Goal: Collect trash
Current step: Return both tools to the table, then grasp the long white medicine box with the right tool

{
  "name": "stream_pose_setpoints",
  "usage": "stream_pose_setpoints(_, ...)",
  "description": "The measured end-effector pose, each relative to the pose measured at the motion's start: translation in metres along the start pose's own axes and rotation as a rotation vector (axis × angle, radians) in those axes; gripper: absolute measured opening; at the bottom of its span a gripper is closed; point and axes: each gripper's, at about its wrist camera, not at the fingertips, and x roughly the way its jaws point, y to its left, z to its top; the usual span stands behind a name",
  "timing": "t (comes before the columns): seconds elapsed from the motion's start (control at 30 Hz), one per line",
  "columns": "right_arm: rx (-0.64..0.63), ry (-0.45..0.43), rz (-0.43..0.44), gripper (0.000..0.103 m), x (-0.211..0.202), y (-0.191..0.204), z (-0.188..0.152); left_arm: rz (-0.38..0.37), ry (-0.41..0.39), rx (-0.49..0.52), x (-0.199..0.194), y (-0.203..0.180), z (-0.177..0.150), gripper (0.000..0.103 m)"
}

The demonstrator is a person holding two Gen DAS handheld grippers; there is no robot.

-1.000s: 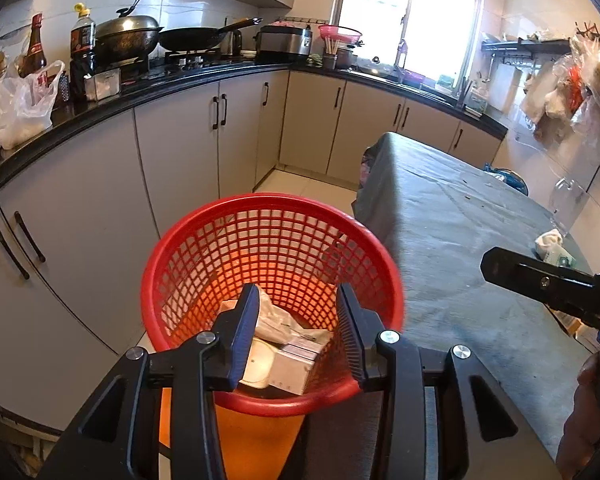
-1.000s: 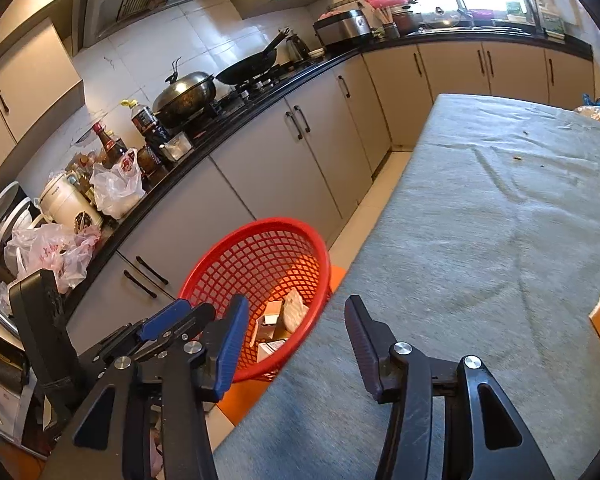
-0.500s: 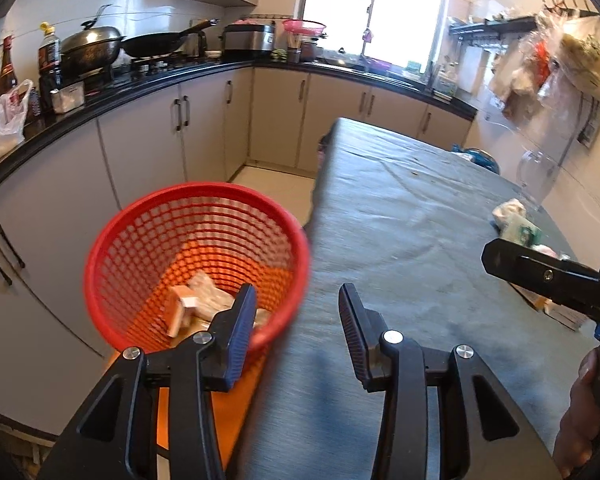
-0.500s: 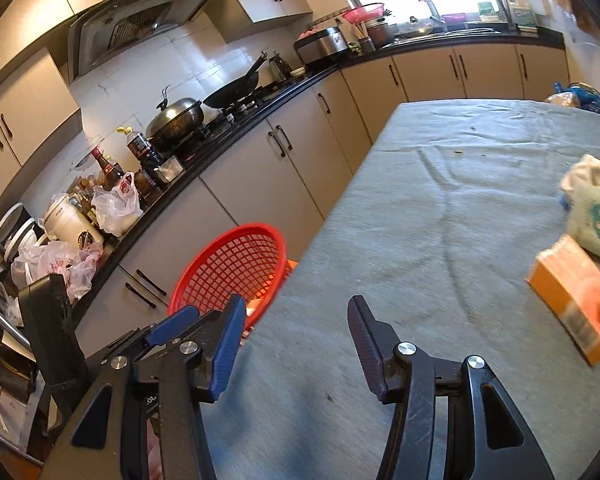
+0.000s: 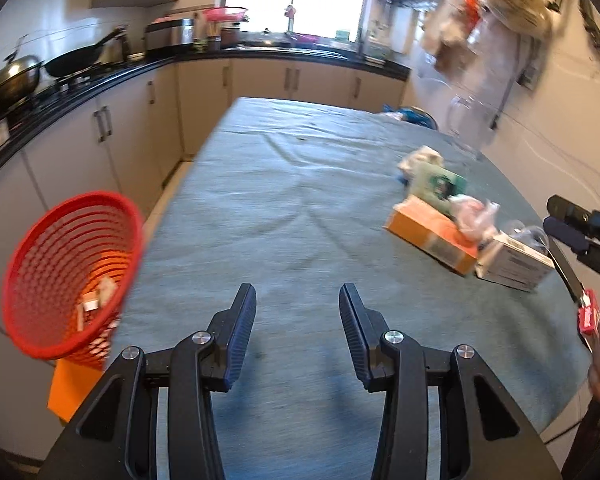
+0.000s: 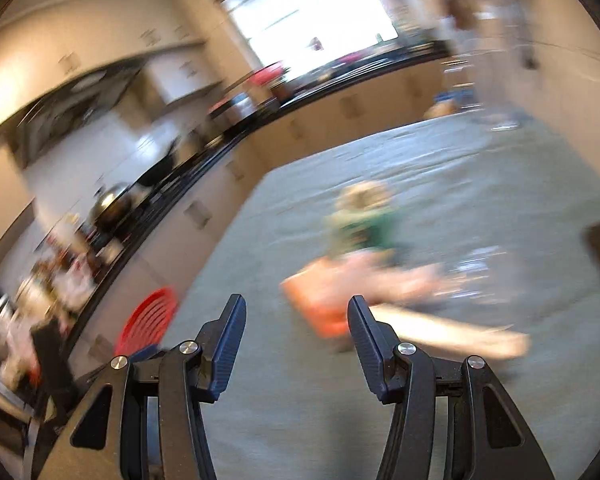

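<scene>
Both grippers empty over the table, trash waiting on the right.

The left gripper (image 5: 298, 300) hangs above the grey table (image 5: 284, 208) with its jaws spread wide and nothing between them, and the right gripper (image 6: 296, 320) is just as wide and just as empty, though its view is badly blurred. The red basket (image 5: 66, 280) sits off the table's left edge, on an orange stand (image 5: 70, 394), with a few scraps inside. Over on the right side of the table lies the trash pile: an orange box (image 5: 430, 234), a white box (image 5: 514, 266) just beside it, crumpled plastic (image 5: 474, 214) resting on them, a green packet (image 5: 436, 182) behind, and a paper wad (image 5: 420, 158) at the far end. In the right view the orange box (image 6: 320, 300) shows as a smear just ahead of the jaws.
</scene>
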Motion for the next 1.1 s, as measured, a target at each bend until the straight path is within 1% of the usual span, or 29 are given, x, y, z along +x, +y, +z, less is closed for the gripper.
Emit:
stream_pose_setpoints(0.07,0.059,-0.018,-0.047,0.057,-0.009,-0.031,0.005,-0.015,0.013,0.024,0.005,-0.014,0.001,0.042)
stream_pose_setpoints(0.13,0.105,-0.022,-0.071,0.057,-0.011,-0.055,0.008,-0.032,0.026,0.043,0.010,-0.028,0.003,0.042)
stream_pose_setpoints(0.17,0.132,-0.014,-0.074,0.059,-0.010,-0.067,0.008,-0.040,0.030,0.050,0.012,-0.033,0.004,0.042)
stream_pose_setpoints(0.27,0.165,0.023,-0.030,0.059,-0.003,-0.083,0.006,-0.048,0.040,0.075,0.016,-0.047,0.006,0.042)
stream_pose_setpoints(0.37,0.157,0.065,0.026,0.059,0.005,-0.078,0.001,-0.051,0.047,0.090,0.019,-0.054,0.006,0.042)
stream_pose_setpoints(0.43,0.124,0.087,0.054,0.059,0.006,-0.069,-0.004,-0.052,0.053,0.097,0.020,-0.057,0.006,0.042)
stream_pose_setpoints(0.53,0.074,0.151,0.107,0.059,0.010,-0.053,-0.020,-0.053,0.055,0.106,0.020,-0.059,0.008,0.042)
stream_pose_setpoints(0.57,0.042,0.165,0.102,0.059,0.011,-0.048,-0.025,-0.054,0.056,0.108,0.020,-0.059,0.008,0.042)
stream_pose_setpoints(0.63,-0.046,0.179,0.061,0.059,0.013,-0.037,-0.033,-0.056,0.056,0.108,0.020,-0.059,0.009,0.042)
stream_pose_setpoints(0.73,-0.151,0.196,0.029,0.059,0.016,-0.024,-0.036,-0.056,0.060,0.109,0.021,-0.060,0.009,0.042)
stream_pose_setpoints(0.83,-0.261,0.214,0.011,0.065,0.020,-0.012,-0.040,-0.063,0.063,0.118,0.020,-0.060,0.008,0.042)
stream_pose_setpoints(0.87,-0.298,0.221,0.007,0.070,0.023,-0.009,-0.041,-0.065,0.063,0.121,0.020,-0.061,0.009,0.042)
stream_pose_setpoints(0.9,-0.341,0.240,0.008,0.077,0.026,-0.006,-0.043,-0.065,0.062,0.124,0.020,-0.061,0.009,0.042)
stream_pose_setpoints(0.93,-0.369,0.244,-0.008,0.078,0.030,-0.005,-0.044,-0.063,0.063,0.126,0.020,-0.061,0.008,0.042)
stream_pose_setpoints(0.97,-0.376,0.246,-0.040,0.079,0.034,-0.007,-0.044,-0.062,0.063,0.125,0.020,-0.060,0.008,0.043)
stream_pose_setpoints(1.0,-0.365,0.261,-0.043,0.079,0.039,-0.013,-0.042,-0.062,0.062,0.125,0.020,-0.061,0.008,0.043)
stream_pose_setpoints(1.1,-0.289,0.305,-0.010,0.079,0.050,-0.029,-0.039,-0.062,0.065,0.126,0.021,-0.061,0.007,0.043)
